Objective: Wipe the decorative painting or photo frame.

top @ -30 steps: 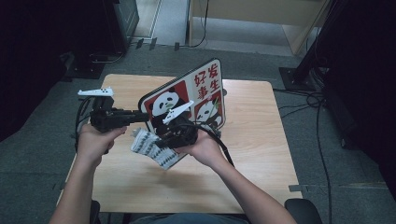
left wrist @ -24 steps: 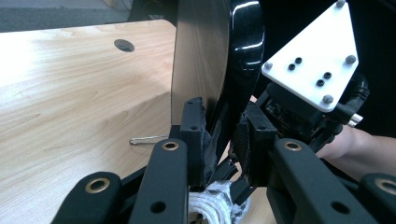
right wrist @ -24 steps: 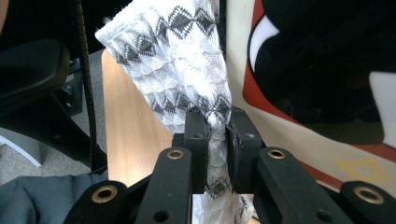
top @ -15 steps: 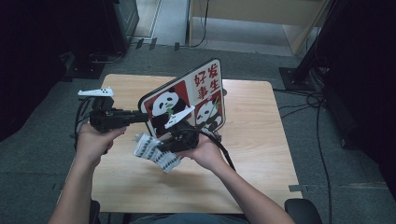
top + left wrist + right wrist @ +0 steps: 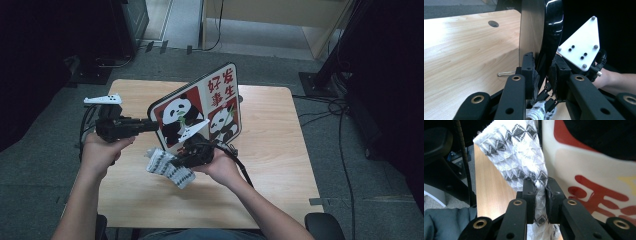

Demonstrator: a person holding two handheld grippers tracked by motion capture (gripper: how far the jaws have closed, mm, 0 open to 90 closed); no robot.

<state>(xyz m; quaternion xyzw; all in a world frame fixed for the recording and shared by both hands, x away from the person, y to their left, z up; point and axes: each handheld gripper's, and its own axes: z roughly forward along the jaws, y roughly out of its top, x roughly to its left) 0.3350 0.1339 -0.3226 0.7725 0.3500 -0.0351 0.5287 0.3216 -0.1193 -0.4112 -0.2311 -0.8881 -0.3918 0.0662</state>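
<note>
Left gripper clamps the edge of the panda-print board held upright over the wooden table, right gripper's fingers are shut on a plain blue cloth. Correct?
Not quite. The cloth is wrong: the right gripper pinches a white knitted cloth with a grey diamond pattern, as the right gripper view shows. The rest holds: the left gripper clamps the edge of the panda-print board, upright over the wooden table.
</note>
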